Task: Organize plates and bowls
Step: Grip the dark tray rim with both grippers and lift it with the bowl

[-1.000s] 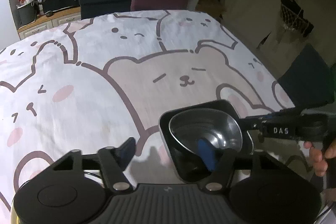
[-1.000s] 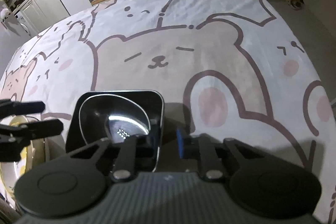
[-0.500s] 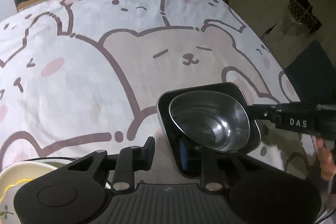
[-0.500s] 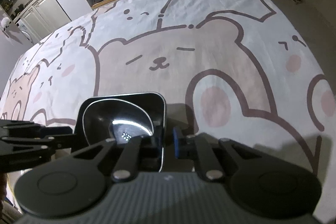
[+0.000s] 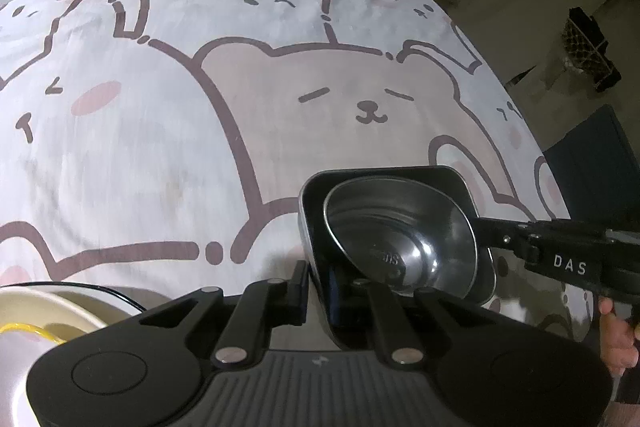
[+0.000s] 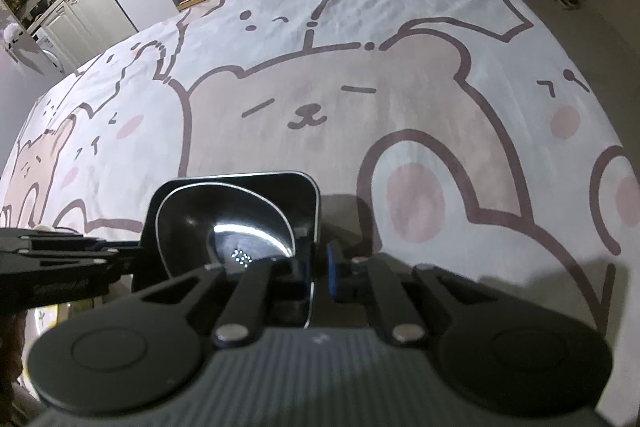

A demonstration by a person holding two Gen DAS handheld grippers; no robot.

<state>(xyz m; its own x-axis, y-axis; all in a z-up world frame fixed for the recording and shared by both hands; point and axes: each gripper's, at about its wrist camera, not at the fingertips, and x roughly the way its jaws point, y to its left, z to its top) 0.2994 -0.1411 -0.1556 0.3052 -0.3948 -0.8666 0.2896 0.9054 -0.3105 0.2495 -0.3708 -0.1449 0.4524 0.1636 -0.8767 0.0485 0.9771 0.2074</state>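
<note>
The left gripper [image 5: 318, 291] was closing on, and the right gripper [image 6: 320, 275] clenched, opposite walls of the black square dish [image 5: 400, 173]; the tilted round steel bowl [image 5: 400, 239] inside could slide out.

Left gripper [image 5: 316, 291]: matte black plastic. Broad ribbed grey-black panel at the base, small lightning mark at its centre. Round disc housing at each side. Two black link bars run forward, each pinned by a silver screw head. Blue pads on the inner finger faces.

Right gripper [image 6: 320, 269]: same build; ribbed panel, paired discs, silver screw heads, blue pad showing on one finger. Seen from the left wrist camera, its side is a long black bar with small screws and white letters "DAS".

Person's hand [image 5: 618, 335]: bare fingers only, no sleeve in view.
</note>
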